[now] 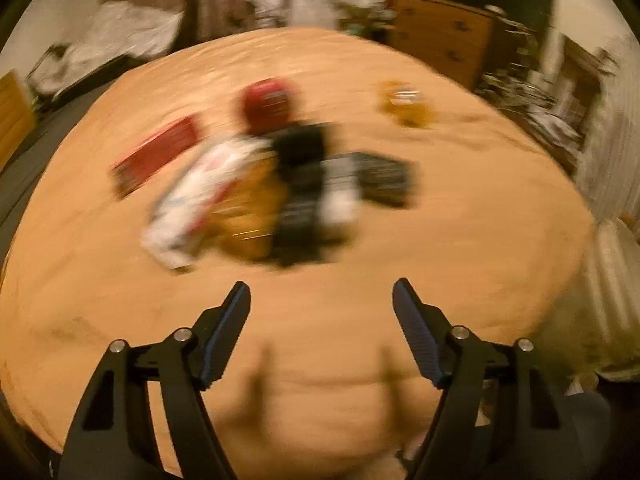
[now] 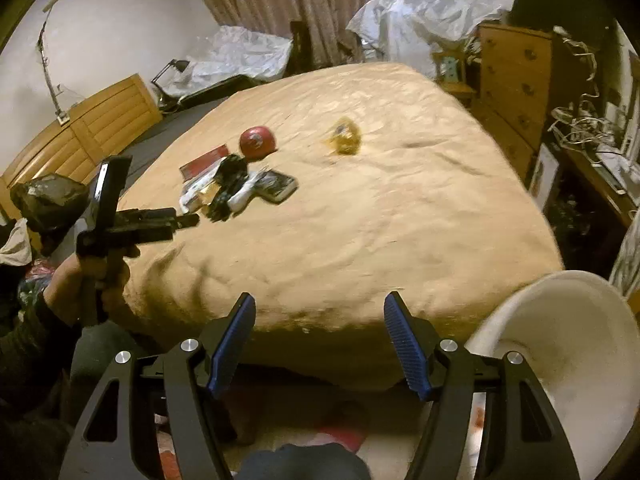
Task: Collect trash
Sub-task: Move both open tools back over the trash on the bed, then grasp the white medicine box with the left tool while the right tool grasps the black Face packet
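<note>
Trash (image 1: 256,192) lies in a loose heap near the middle of the bed (image 1: 460,248), on the tan cover. From the left wrist camera everything is smeared by blur: a white and red wrapper, a brownish piece and dark packets overlap one another, with a red flat packet (image 1: 158,156) just beside them, a red round thing (image 1: 270,104) behind them, and a yellow crumpled wrapper (image 1: 408,106) lying apart to the right. The left hand-held gripper (image 1: 322,294) hangs over bare cover short of the heap, its jaws spread wide with nothing between them. A wooden dresser (image 1: 444,40) stands past the far corner.

From the right wrist camera the heap (image 2: 236,188) shows sharper, the red round thing (image 2: 257,142) and the yellow wrapper (image 2: 345,136) farther up the bed. The left hand-held gripper (image 2: 192,220) reaches in from the left, held in a hand (image 2: 90,284), its tips close to the heap's near edge. The right hand-held gripper (image 2: 320,306) is held off the foot of the bed, jaws wide apart and empty. A white bin (image 2: 568,344) stands just right of it, beside the bed's corner. Clutter crowds the shelves on the right.
</note>
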Demonstrator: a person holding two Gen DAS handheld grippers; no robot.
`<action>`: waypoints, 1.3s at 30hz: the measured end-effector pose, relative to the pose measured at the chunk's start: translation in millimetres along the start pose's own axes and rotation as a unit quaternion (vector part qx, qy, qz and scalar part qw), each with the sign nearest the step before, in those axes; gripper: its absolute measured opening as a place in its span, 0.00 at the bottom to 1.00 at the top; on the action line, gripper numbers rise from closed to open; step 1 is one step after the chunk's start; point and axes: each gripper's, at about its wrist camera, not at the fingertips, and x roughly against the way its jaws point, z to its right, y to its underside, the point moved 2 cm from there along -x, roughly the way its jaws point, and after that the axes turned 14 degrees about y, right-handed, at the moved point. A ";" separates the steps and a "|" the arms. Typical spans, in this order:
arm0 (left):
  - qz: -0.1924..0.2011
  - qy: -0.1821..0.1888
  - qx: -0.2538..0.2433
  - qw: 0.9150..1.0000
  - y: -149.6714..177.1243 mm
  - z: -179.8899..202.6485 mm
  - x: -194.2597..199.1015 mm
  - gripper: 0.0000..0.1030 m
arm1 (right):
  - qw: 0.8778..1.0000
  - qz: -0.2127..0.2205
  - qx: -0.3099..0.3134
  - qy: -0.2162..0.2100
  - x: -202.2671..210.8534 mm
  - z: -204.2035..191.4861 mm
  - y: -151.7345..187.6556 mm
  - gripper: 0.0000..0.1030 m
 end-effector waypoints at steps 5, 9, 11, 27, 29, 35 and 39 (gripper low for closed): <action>-0.005 -0.056 0.009 0.998 1.6 -77.2 3.5 0.67 | 1.000 -0.019 0.006 -0.008 -26.0 -17.1 -0.5 0.66; -0.015 -0.071 -0.030 0.997 -3.1 -107.6 -13.0 0.67 | 0.999 -0.029 0.010 -0.014 -47.0 -26.8 -8.4 0.66; -0.024 -0.067 -0.058 0.996 -9.7 -108.1 -24.9 0.67 | 0.999 -0.033 0.013 -0.018 -55.6 -32.8 -12.2 0.66; -0.003 -0.010 -0.094 0.995 -48.1 -112.6 -57.5 0.55 | 0.996 -0.057 0.067 -0.020 -127.8 -79.2 -49.7 0.66; -0.003 -0.012 -0.083 0.996 -41.5 -114.6 -50.7 0.54 | 0.994 -0.056 0.091 -0.018 -139.7 -88.6 -59.0 0.66; -0.021 -0.015 -0.068 0.997 2.3 -116.3 -21.6 0.54 | 0.980 -0.059 0.190 -0.004 -173.3 -112.7 -83.2 0.66; -0.022 -0.010 -0.058 0.998 18.5 -127.9 -6.0 0.57 | 0.964 -0.062 0.260 0.000 -196.6 -125.4 -100.4 0.66</action>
